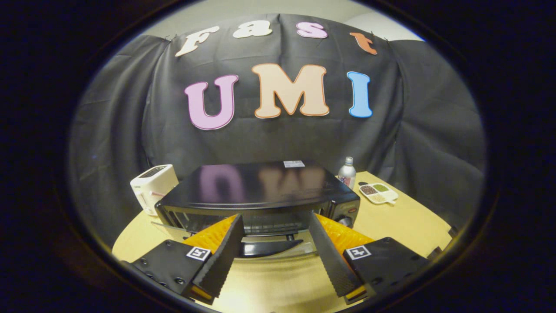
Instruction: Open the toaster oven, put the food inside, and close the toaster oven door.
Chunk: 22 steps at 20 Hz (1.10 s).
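The gripper (274, 228) hangs with its 2 fingers spread wide apart, clamped on nothing. Between the fingertips, at 12 o'clock just ahead, lies the black curved handle (266, 248) of the glass door (278, 248), which is folded down flat toward the fingers — the oven stands open. Just beyond it is the black, glossy-topped toaster oven (260, 189), its wire rack (271, 226) showing in the open mouth; whether any food lies inside cannot be told. Round control knobs (351, 211) sit on the oven's front at about 1 o'clock from the fingers. At 10 o'clock, beside the oven's far corner, stands a white plastic slot toaster (153, 186). At 1 o'clock, behind the oven, is a silver bottle (347, 172) — and past it a white divided dish (378, 193) holding 3 small heaps of grains. All rest on a pale wooden round table (404, 221).
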Each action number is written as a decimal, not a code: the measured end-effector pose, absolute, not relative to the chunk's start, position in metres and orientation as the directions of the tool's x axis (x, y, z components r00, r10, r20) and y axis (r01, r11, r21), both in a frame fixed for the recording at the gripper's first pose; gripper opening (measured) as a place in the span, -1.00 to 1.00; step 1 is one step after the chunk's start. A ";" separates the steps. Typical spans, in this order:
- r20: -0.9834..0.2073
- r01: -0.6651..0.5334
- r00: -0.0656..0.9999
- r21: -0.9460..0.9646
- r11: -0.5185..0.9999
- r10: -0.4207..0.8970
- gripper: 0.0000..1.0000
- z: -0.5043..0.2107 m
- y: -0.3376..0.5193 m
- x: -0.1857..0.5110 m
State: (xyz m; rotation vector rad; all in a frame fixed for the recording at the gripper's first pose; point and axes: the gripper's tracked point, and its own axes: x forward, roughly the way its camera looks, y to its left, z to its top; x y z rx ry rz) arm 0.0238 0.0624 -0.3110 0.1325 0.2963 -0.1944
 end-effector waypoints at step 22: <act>-0.748 0.234 0.653 0.048 0.971 -0.120 0.94 -0.436 0.076 -0.093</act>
